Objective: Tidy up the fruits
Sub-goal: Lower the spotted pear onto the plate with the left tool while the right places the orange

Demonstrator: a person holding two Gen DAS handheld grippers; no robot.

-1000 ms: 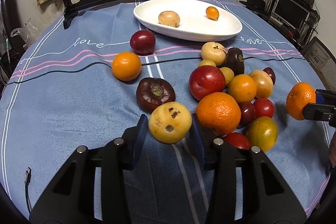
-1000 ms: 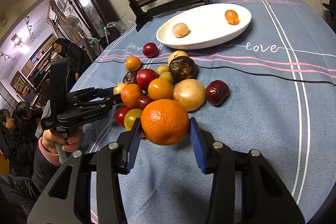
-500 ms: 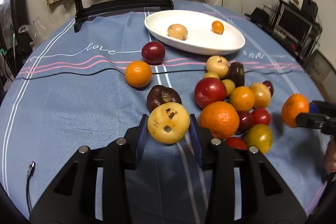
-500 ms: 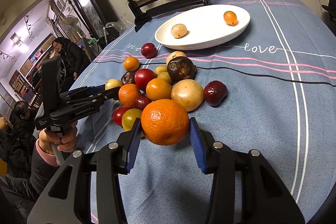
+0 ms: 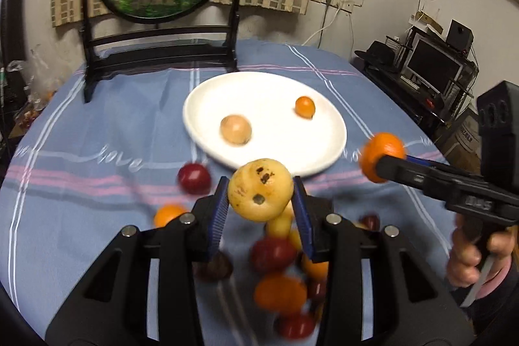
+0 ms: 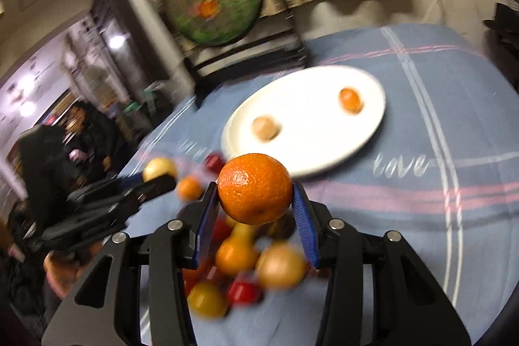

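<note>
Gripping speckled round fruit (image 5: 259, 190), dimpled orange (image 6: 254, 188)

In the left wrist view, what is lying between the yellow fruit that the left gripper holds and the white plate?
Nothing: in the left wrist view the spotted yellow fruit in the left gripper overlaps the near rim of the white plate, with no fruit between them.

Motion blur smears the loose fruit pile (image 5: 282, 278) on the tablecloth (image 5: 97, 184) in both wrist views, so individual kinds cannot be told. The left gripper (image 5: 259, 209) hides part of that pile. In the right wrist view, the white plate (image 6: 311, 151) blurs along its near rim.
</note>
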